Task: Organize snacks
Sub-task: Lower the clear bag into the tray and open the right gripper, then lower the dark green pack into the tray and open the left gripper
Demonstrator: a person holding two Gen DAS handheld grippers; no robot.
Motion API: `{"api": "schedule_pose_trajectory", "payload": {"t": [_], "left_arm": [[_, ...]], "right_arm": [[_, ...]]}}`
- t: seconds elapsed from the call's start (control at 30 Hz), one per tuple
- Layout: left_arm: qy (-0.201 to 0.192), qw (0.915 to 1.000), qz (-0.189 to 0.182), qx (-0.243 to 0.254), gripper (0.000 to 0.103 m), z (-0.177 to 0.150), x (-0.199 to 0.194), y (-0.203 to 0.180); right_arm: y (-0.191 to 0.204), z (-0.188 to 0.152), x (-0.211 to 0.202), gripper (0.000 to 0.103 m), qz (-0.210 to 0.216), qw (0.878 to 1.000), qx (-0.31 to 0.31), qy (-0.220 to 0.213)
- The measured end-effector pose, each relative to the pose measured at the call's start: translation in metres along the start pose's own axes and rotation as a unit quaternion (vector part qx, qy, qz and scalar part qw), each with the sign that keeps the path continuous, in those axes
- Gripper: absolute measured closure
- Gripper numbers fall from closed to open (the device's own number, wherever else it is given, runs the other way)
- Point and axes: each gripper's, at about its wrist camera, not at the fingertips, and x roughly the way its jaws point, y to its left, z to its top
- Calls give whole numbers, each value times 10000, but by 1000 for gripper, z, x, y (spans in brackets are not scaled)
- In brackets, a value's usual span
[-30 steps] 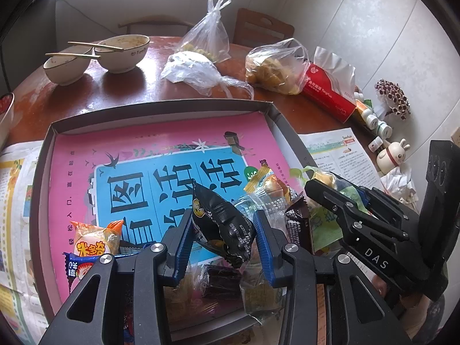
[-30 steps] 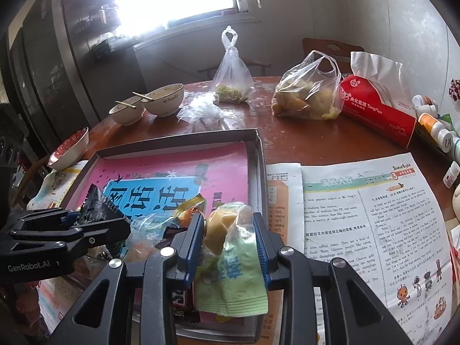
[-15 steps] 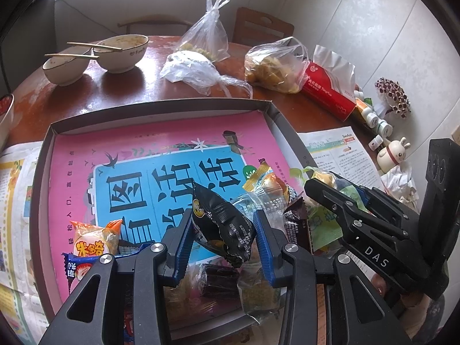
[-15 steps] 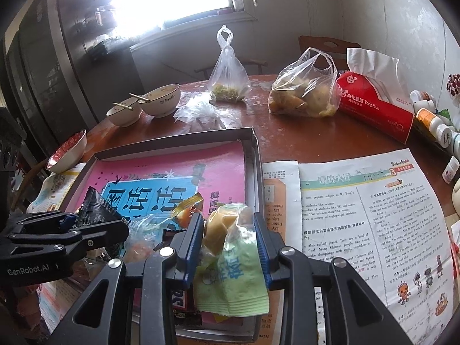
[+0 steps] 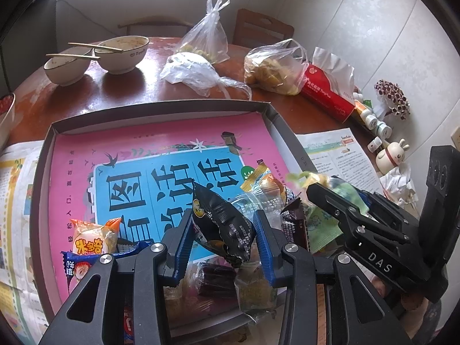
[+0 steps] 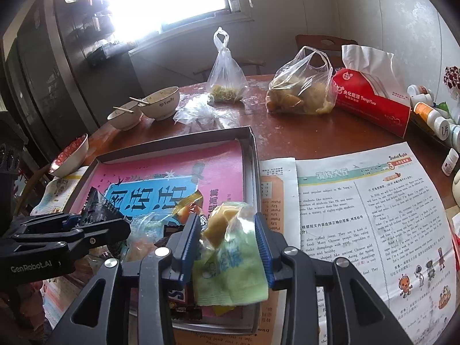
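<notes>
Step in hand, as I read it: dropping snacks into the tray [image 5: 43, 172], the shallow grey box lined with a pink and blue sheet. Both grippers hang over its near right corner, above the pile already there.

Right gripper [image 6: 227, 238]: jaws opening now, with the green packet [image 6: 230, 270] between them. Packet has a clear top with a yellow piece inside. The pads look close to its sides; can't tell if they have let go. It hangs above the tray's right edge, partly over the wall, so it could land half on the newspaper [image 6: 359, 215].

Left gripper [image 5: 222, 238]: narrow, clamped on the black packet [image 5: 221, 221], which stands tilted between the blue pads, above the blue part of the liner.

Loose in that corner under the grippers: a dark brown wrapper [image 5: 296, 221], clear-wrapped sweets, and an orange-yellow wrapper [image 5: 258, 172]. An orange packet [image 5: 92, 238] and a blue one [image 5: 77, 264] sit at the near left edge. Far half of the tray is bare liner.

Next move calls for:
- right: finish opening, check the green packet falls inside the wall, then lift clear
- left: set the black packet down on free liner, not on the heap, then release

Risk: light, crinkly wrappers cling to pads and may slide off the heap.
</notes>
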Motion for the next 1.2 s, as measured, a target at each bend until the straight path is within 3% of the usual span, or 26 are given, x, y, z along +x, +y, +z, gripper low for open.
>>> {"api": "schedule_pose_trajectory", "payload": {"t": [0.03,0.53,1.2], "left_arm": [[-8,10000,-5,-9,61,0,-1,0],[-51,10000,26,-31,61,-2,-6,1],[-10,9999,62,86,60,-11,-7,0]], "right_arm": [[-1,0,-1,52,-19,10000,11,-18],[-1,-2,-12,51,19,9999,66,-98],[26,-18,-7,51,226,9991,-353,108]]}}
